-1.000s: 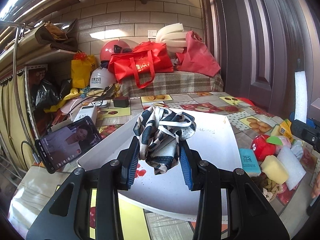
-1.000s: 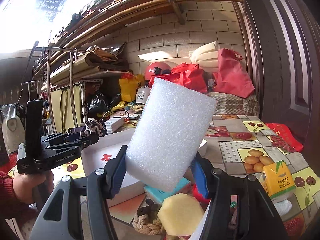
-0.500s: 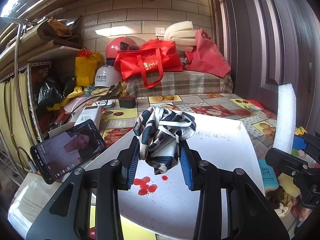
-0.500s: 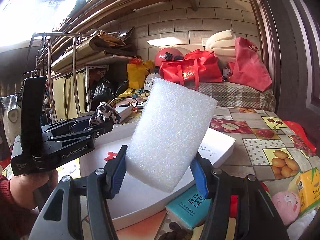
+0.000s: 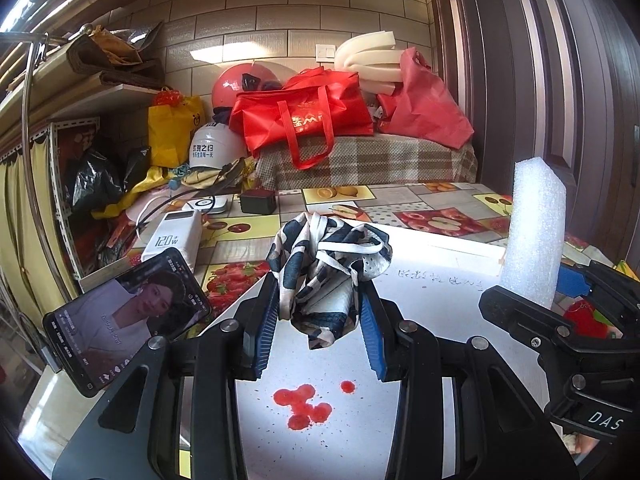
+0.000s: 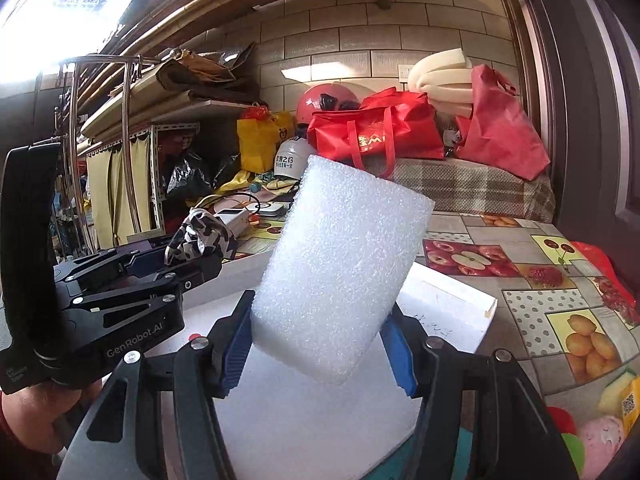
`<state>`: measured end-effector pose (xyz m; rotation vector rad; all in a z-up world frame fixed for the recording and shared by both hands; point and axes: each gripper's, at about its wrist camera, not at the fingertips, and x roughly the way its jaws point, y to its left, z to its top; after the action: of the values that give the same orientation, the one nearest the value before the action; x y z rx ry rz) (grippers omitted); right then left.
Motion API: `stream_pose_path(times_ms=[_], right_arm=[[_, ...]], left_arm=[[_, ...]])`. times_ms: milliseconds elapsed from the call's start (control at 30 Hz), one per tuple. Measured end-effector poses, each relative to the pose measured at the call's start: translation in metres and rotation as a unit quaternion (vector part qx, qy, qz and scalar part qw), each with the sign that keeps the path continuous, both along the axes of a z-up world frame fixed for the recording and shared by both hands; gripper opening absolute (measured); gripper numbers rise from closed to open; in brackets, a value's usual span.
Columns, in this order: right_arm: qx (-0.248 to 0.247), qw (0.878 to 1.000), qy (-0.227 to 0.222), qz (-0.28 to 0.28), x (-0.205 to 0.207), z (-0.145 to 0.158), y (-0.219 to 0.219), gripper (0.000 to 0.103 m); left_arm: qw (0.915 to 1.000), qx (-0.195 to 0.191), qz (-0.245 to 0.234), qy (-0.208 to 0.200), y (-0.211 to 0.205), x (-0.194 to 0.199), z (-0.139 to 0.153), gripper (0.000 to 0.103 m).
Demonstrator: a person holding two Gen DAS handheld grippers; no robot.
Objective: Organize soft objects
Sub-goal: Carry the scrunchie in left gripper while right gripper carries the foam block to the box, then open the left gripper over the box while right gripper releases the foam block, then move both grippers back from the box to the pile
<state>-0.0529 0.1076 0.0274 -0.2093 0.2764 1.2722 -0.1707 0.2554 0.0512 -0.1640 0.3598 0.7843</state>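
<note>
**2 grippers, each with a soft load, above the white tray**

The left gripper [image 5: 318, 320] pinches a bunched black-and-white patterned cloth [image 5: 326, 268] between its blue pads [image 5: 264, 328]; the bundle bulges above the fingertips and hangs just below them. Beneath it lies a white tray [image 5: 432, 280] with red splotches [image 5: 304, 404] on its floor.

The right gripper [image 6: 320, 340] clamps a white foam block [image 6: 340, 268] at its lower end, the block tilted to the right and rising well above the fingers. It too is held over the tray [image 6: 452, 304].

The tray rests on a table covered in a fruit-print cloth [image 6: 540, 256]. A phone [image 5: 124, 312] leans beside the tray's left edge, its screen lit.
</note>
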Motion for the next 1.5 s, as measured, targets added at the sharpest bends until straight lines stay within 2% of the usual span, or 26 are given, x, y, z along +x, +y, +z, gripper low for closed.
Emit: stream_pose_path(times_ms=[400,533,600,633,667,767,867,1167,1500], right_arm=[[-0.056,0.998,0.018,-0.013,0.009,-0.006,0.027,0.059],[-0.091,0.995,0.025,-0.014,0.013,-0.011,0.038,0.064],[-0.09,0.995,0.028,-0.019,0.014,-0.012,0.037,0.081],[-0.085,0.996,0.028,-0.019,0.014,-0.011,0.035,0.085],[-0.082,0.996,0.027,-0.019,0.014,-0.011,0.033,0.085],[-0.075,0.997,0.028,-0.02,0.015,-0.009,0.029,0.088],[-0.066,0.997,0.026,-0.022,0.015,-0.007,0.027,0.088],[-0.051,0.998,0.028,-0.034,0.018,-0.006,0.023,0.088],[-0.024,0.999,0.005,-0.039,0.009,-0.002,0.016,0.088]], left_arm=[[0.9984,-0.056,-0.001,0.01,0.024,0.008,-0.005,0.038],[0.9975,-0.069,0.003,0.016,0.028,0.009,-0.008,0.039],[0.9976,-0.067,0.01,0.013,0.028,0.008,-0.007,0.048],[0.9979,-0.063,0.013,0.011,0.027,0.007,-0.007,0.061],[0.9981,-0.058,0.017,0.01,0.025,0.006,-0.006,0.077],[0.9978,-0.056,0.036,0.003,0.026,0.001,-0.005,0.092],[0.9973,-0.057,0.045,-0.005,0.028,-0.004,-0.005,0.102],[0.998,-0.022,0.059,-0.004,0.019,-0.005,-0.001,0.102],[0.9981,-0.012,0.061,-0.005,0.015,-0.006,0.0,0.102]])
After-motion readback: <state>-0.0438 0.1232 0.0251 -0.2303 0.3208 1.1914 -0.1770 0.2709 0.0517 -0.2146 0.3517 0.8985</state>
